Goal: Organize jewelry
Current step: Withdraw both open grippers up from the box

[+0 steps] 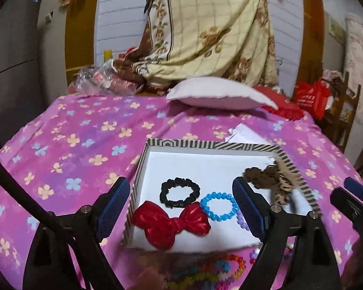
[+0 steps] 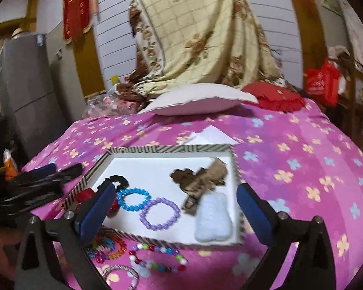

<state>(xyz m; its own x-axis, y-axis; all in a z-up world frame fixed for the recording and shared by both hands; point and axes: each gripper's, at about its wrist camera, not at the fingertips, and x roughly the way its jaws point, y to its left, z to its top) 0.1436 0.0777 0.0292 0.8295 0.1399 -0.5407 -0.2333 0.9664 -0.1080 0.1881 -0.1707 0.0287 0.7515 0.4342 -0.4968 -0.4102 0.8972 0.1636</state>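
A striped-rimmed white tray (image 1: pixel 205 145) (image 2: pixel 169 148) lies on the pink flowered bedspread. It holds a black scrunchie (image 1: pixel 179 192), a red bow (image 1: pixel 171 222), a blue bead bracelet (image 1: pixel 217 206) (image 2: pixel 133 199), a purple bead bracelet (image 2: pixel 160 213), a brown leopard bow (image 2: pixel 198 181) and a white fluffy pad (image 2: pixel 213 220). My left gripper (image 1: pixel 181 193) hangs open above the tray's near left part, nothing between its pads. My right gripper (image 2: pixel 176 187) is open wide above the near right part, also empty. Loose multicolour bead bracelets (image 2: pixel 155 257) lie in front of the tray.
A white pillow (image 1: pixel 217 94), a red cushion (image 2: pixel 273 96) and a heaped floral blanket (image 1: pixel 205 36) fill the far end of the bed. White paper (image 2: pixel 210 133) lies behind the tray. A woven bangle (image 2: pixel 123 275) sits near the front edge. A grey fridge (image 1: pixel 12 48) stands left.
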